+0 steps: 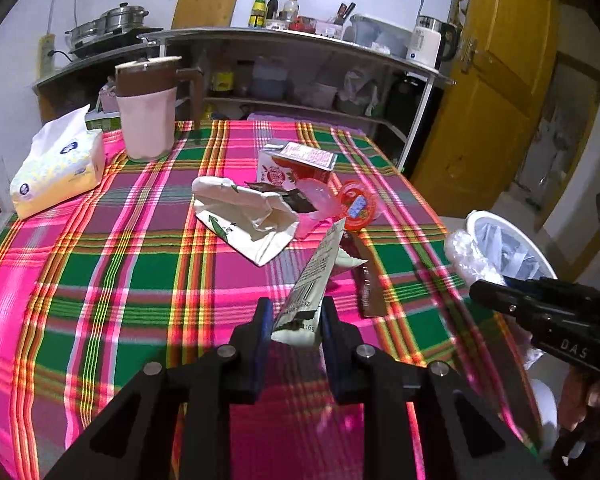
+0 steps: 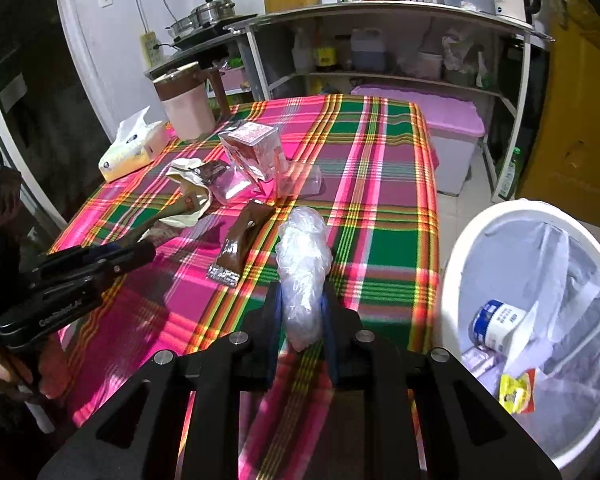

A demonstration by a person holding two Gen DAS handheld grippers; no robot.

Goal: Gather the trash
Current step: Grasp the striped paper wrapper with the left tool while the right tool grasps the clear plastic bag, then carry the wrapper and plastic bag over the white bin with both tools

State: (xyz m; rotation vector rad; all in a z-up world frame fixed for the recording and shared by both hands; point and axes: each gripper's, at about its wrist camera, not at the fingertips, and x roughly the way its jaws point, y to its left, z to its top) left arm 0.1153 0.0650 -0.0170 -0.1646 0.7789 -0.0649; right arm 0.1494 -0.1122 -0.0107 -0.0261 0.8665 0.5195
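Plaid table (image 1: pixel 100 272) littered: left tool (image 1: pixel 296 316) pinching wrapper (image 1: pixel 316 280), right tool (image 2: pixel 302 308) clamping seemingly plastic wad (image 2: pixel 304 256), bin (image 2: pixel 460 264) beside.

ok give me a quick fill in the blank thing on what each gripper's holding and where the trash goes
1. The left gripper is shut on a white ____.
2. The right gripper holds a crumpled clear ____.
3. The white bin stands off the table's ____ side.
4. The brown wrapper lies on the ____ tablecloth.

Missing words: wrapper; plastic bag; right; plaid
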